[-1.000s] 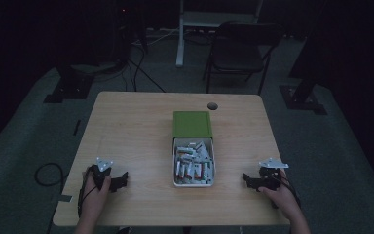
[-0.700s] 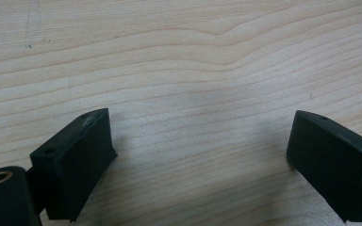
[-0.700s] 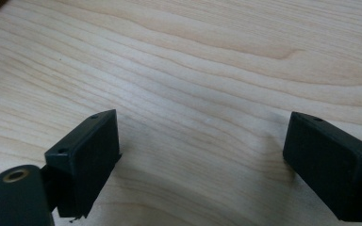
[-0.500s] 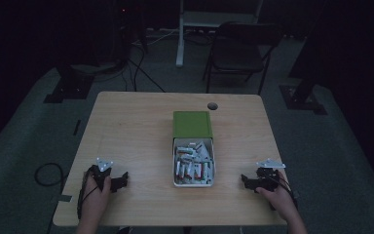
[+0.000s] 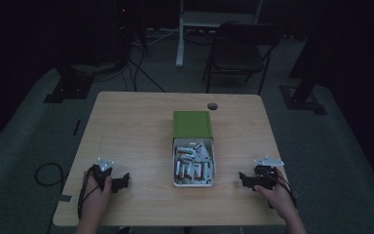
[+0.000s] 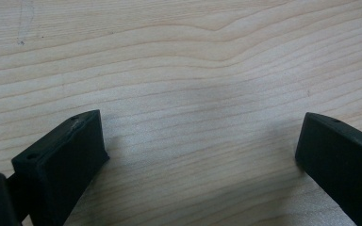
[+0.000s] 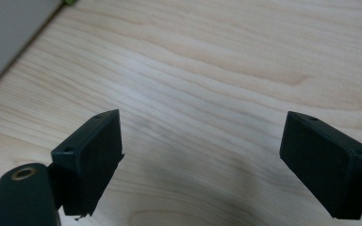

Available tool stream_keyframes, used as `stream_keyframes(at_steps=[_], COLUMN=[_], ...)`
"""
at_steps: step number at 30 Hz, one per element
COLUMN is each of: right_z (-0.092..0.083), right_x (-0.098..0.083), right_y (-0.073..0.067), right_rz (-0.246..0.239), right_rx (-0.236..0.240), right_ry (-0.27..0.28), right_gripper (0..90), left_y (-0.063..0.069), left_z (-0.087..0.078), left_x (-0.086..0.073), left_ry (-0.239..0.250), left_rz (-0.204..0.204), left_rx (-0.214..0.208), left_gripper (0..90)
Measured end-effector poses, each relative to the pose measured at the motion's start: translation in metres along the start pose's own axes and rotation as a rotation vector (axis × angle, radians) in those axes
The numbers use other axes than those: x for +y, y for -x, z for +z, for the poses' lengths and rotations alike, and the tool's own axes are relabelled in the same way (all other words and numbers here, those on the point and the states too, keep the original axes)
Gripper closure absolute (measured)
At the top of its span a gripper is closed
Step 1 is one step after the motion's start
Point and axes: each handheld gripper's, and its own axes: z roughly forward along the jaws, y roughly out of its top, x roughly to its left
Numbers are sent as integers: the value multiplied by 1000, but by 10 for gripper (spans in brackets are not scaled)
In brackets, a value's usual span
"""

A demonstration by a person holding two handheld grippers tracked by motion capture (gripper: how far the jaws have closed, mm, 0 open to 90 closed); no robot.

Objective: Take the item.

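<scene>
A white box (image 5: 213,165) lies open at the table's middle, holding several small white pieces. Its green lid (image 5: 192,125) lies at the box's far end. My left gripper (image 5: 121,182) rests on the wood near the front left, apart from the box. Its jaws (image 6: 198,136) have just been opening and stand wide over bare wood, with nothing between them. My right gripper (image 5: 243,178) sits near the front right and points toward the box. It is open (image 7: 202,136) with only wood grain between the fingers. A pale box wall (image 7: 9,33) shows at that view's top left.
The wooden table (image 5: 136,126) has a round cable hole (image 5: 213,106) near its far edge. A dark chair (image 5: 238,48) stands beyond the table. A cable loop (image 5: 44,173) lies on the floor at the left.
The right hand has edged slightly toward the box. The left hand stays where it was.
</scene>
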Motion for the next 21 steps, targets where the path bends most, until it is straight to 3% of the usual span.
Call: stream_keyframes(at_steps=[13,15,21], right_z=[-21,-23,-30], right_x=[23,26,35], right_y=[-17,-20,-26], right_rz=[-13,-25,-10], right_rx=[45,30,46], right_ry=[70,79,111], right_gripper=[133,133,133], left_y=[0,0,0], left_z=[0,0,0], left_x=[0,0,0], left_ry=[0,0,-1], left_rz=[0,0,1], left_rx=[0,-1,0], left_gripper=[27,27,27])
